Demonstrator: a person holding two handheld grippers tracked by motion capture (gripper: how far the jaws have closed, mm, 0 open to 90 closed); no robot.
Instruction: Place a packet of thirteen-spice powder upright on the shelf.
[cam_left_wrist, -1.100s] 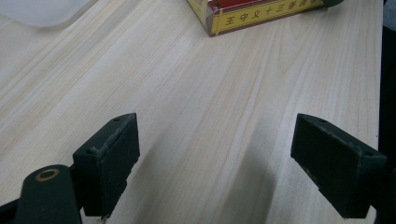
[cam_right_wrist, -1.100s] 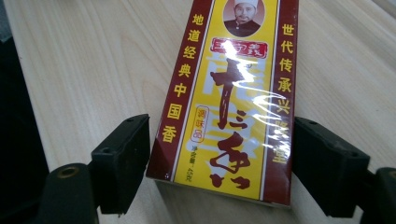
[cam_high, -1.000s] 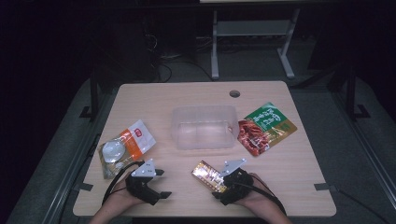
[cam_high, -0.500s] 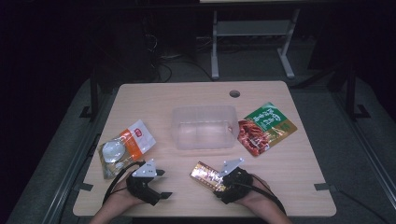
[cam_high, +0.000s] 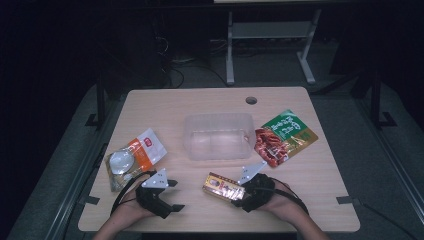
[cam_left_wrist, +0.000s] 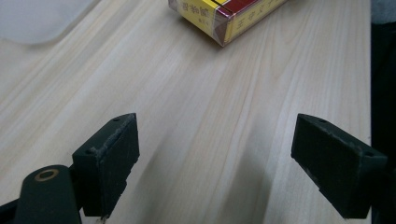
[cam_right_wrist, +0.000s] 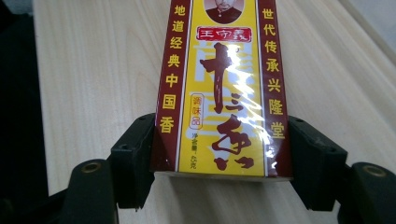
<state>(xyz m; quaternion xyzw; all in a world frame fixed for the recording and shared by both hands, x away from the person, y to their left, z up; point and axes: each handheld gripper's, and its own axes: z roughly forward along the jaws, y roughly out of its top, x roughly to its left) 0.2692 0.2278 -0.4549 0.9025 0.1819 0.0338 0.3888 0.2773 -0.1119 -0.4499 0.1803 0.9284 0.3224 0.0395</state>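
Note:
A yellow and dark red box (cam_high: 222, 185) with printed characters lies flat on the wooden table (cam_high: 310, 175) near its front edge. My right gripper (cam_high: 240, 192) has it by one end. In the right gripper view the box (cam_right_wrist: 219, 93) sits between the two black pads, which have just been closing and now touch both of its long sides, so the right gripper (cam_right_wrist: 219, 158) is shut on it. My left gripper (cam_high: 175, 195) rests to the left of the box. The left gripper (cam_left_wrist: 215, 158) stands open over bare wood, and the box (cam_left_wrist: 224, 18) lies ahead of it.
A clear plastic container (cam_high: 217, 135) stands at the table's middle. A red and green snack pouch (cam_high: 282, 137) lies to its right. An orange and white packet with a clear bag (cam_high: 135, 157) lies at the left. A cable hole (cam_high: 251, 100) is near the far edge.

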